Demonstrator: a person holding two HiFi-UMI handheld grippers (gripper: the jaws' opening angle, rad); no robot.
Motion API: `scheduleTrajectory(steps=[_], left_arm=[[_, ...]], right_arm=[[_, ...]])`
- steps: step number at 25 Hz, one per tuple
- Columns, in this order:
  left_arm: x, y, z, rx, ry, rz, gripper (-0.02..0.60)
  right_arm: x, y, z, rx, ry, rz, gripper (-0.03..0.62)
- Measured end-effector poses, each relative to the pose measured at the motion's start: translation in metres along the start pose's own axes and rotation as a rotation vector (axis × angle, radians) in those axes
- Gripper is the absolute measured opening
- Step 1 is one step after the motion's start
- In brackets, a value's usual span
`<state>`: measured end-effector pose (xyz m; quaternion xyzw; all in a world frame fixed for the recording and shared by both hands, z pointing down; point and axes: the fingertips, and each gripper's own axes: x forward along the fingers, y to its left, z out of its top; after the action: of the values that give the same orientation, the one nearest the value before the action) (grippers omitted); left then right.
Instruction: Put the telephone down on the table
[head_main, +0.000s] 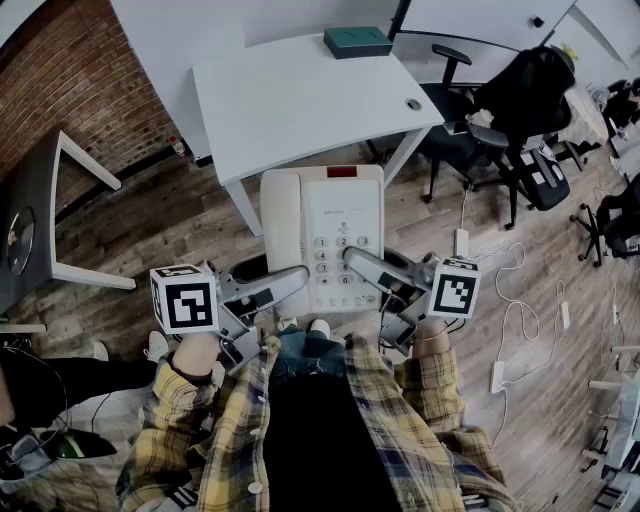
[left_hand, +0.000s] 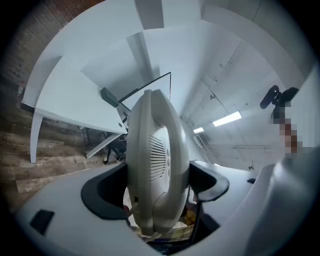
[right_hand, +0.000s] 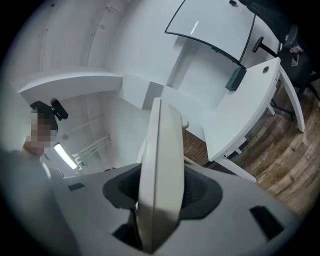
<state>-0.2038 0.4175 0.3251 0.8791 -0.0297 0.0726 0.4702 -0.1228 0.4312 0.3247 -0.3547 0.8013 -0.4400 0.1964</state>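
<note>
A cream desk telephone (head_main: 322, 238) with handset and keypad hangs in the air in front of me, over the wooden floor and just short of the white table (head_main: 300, 90). My left gripper (head_main: 295, 280) is shut on its near left part, where the handset lies; in the left gripper view the telephone (left_hand: 156, 165) stands edge-on between the jaws of that gripper (left_hand: 157, 192). My right gripper (head_main: 358, 262) is shut on the near right part by the keypad. In the right gripper view the telephone's thin edge (right_hand: 160, 165) fills the gap of that gripper (right_hand: 160, 197).
A dark green box (head_main: 357, 41) lies at the far edge of the white table. Black office chairs (head_main: 520, 100) stand to the right. White cables and a power strip (head_main: 497, 375) lie on the floor at right. A grey table (head_main: 30, 220) stands at left.
</note>
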Motion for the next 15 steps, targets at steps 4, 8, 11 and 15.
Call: scheduleTrajectory(steps=[4,8,11,15], left_arm=[[0.005,-0.001,0.001,0.001,-0.002,0.0,0.359],[0.016,-0.001,0.003,0.0,-0.004,0.007,0.359],[0.019,-0.001,0.004,0.002,-0.013,0.009,0.359],[0.017,-0.002,0.003,0.007,-0.03,0.007,0.359]], right_arm=[[-0.002,-0.001,0.004,-0.008,-0.003,0.007,0.202],[-0.009,-0.008,0.011,0.009,-0.004,0.009,0.202],[-0.009,-0.008,0.014,-0.01,0.003,0.02,0.202],[-0.009,-0.007,0.013,-0.01,0.014,0.023,0.202]])
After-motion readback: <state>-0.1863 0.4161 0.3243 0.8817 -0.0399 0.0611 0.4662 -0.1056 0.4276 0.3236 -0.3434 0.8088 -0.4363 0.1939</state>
